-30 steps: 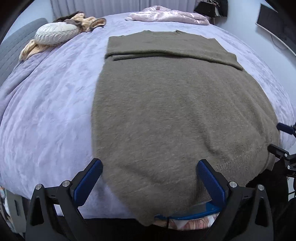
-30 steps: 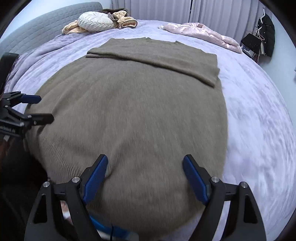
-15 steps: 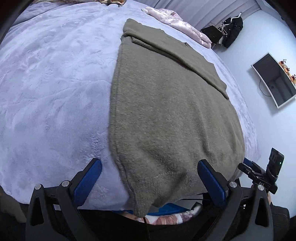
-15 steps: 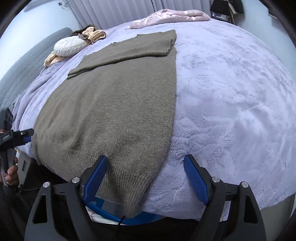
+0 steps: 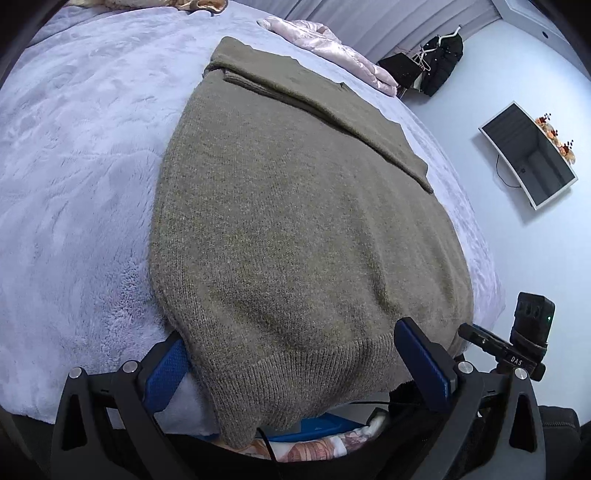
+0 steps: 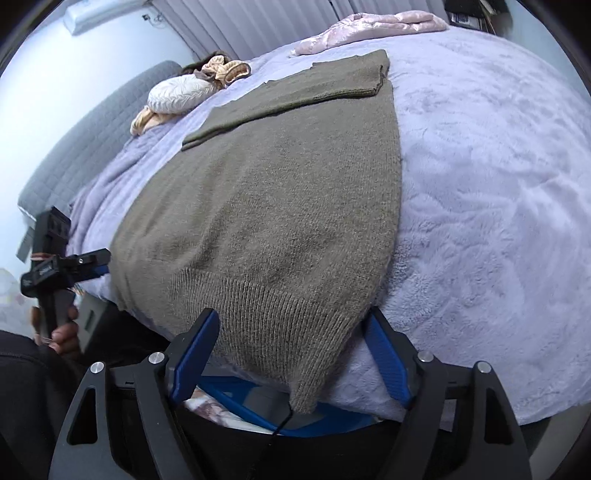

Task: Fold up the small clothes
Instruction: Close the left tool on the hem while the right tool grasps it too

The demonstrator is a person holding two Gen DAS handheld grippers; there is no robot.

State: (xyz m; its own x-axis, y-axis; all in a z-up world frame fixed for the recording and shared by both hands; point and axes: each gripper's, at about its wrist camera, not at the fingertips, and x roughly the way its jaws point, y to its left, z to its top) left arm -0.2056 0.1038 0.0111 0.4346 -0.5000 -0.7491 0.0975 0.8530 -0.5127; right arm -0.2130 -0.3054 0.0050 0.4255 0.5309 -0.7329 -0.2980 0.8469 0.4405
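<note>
Olive sweater (image 5: 295,229) spread flat on lilac bed (image 5: 74,177), near hem corners straddled by wide-open left gripper (image 5: 295,365) and right gripper (image 6: 291,350).

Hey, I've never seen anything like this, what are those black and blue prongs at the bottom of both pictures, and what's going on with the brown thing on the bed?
The prongs belong to two hand-held grabbing tools, one in each of a person's hands; no robot arm is involved. Each tool carries a wide-angle camera looking forward along its two fingers, so each picture is one tool's own view. The left gripper and the right gripper are both open, each at a near corner of the brown sweater, holding nothing yet. The sweater lies flat on a lilac blanket, its far end already folded over, its ribbed hem hanging off the bed's edge. A pink jacket and a white cushion lie farther back.
</note>
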